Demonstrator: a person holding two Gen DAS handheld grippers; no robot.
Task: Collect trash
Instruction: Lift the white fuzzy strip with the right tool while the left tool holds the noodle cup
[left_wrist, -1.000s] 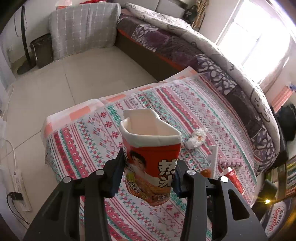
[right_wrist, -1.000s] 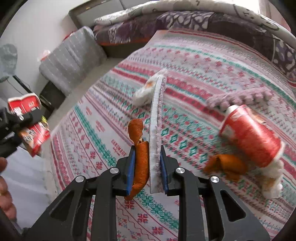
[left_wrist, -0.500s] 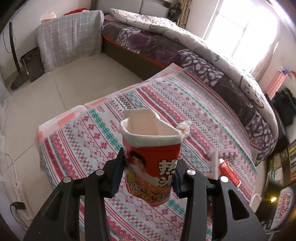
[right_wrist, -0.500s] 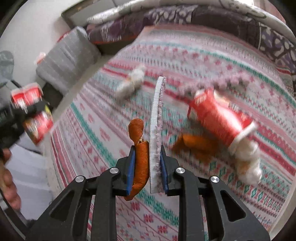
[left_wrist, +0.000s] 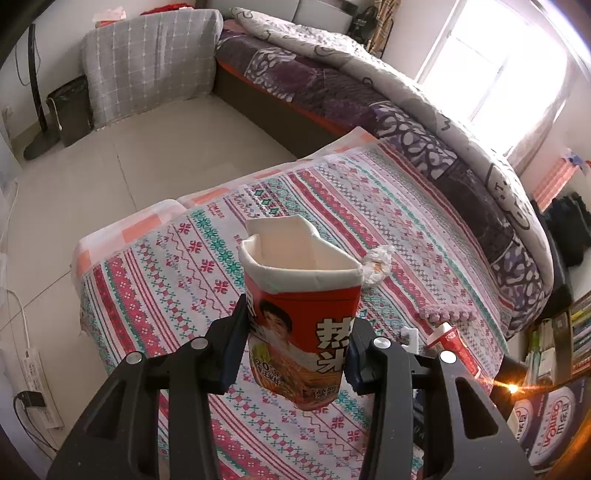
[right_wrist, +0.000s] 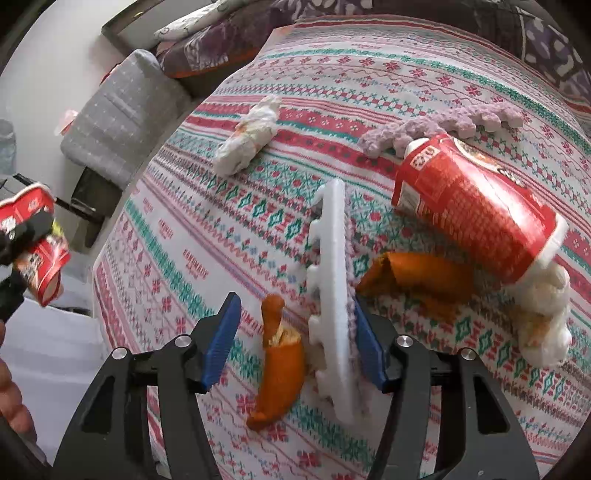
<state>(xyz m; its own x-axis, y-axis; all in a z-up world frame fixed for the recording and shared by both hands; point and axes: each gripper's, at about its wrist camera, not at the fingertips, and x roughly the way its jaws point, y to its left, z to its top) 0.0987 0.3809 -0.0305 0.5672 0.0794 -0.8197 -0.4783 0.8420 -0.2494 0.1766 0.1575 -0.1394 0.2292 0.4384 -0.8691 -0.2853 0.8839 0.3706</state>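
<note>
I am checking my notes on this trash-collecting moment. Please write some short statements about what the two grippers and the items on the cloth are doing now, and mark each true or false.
1. The left gripper clamps a noodle cup. True.
2. The right gripper is shut on the orange peel. False: its jaws are open, with the peel loose between them.
3. A white foam strip lies between the right jaws. True.
4. The red cup on the cloth stands upright. False: it lies on its side.
</note>
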